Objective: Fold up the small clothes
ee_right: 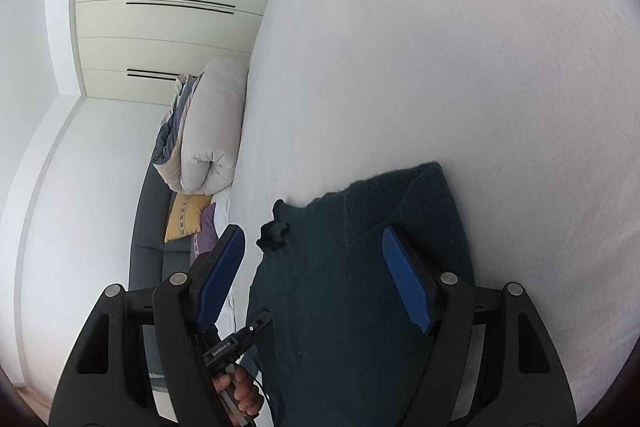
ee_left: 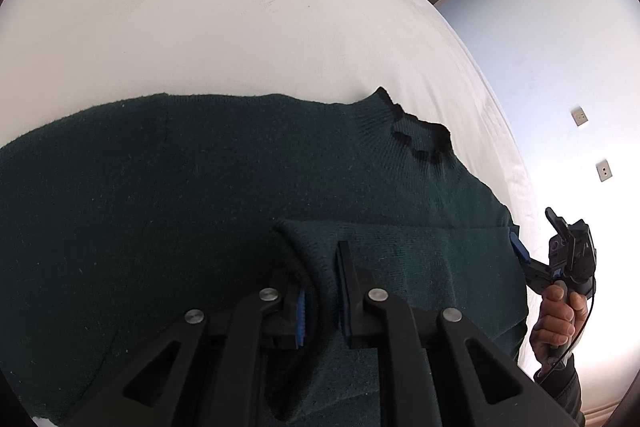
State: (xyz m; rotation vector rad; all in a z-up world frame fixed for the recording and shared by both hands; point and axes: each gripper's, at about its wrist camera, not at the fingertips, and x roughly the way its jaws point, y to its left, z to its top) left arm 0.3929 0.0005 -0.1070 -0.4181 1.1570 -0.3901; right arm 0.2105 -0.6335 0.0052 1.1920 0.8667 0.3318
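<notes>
Sweater point(ee_left: 200, 187) lies on white bed point(ee_left: 240, 19) (wardrobe point(ee_right: 160, 35) behind).

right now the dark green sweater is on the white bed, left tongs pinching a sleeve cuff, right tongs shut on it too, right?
Not quite: the right tongs are open, holding nothing, as the right wrist view shows. The rest stands: dark green sweater on the white bed, left tongs pinching the sleeve cuff.
</notes>
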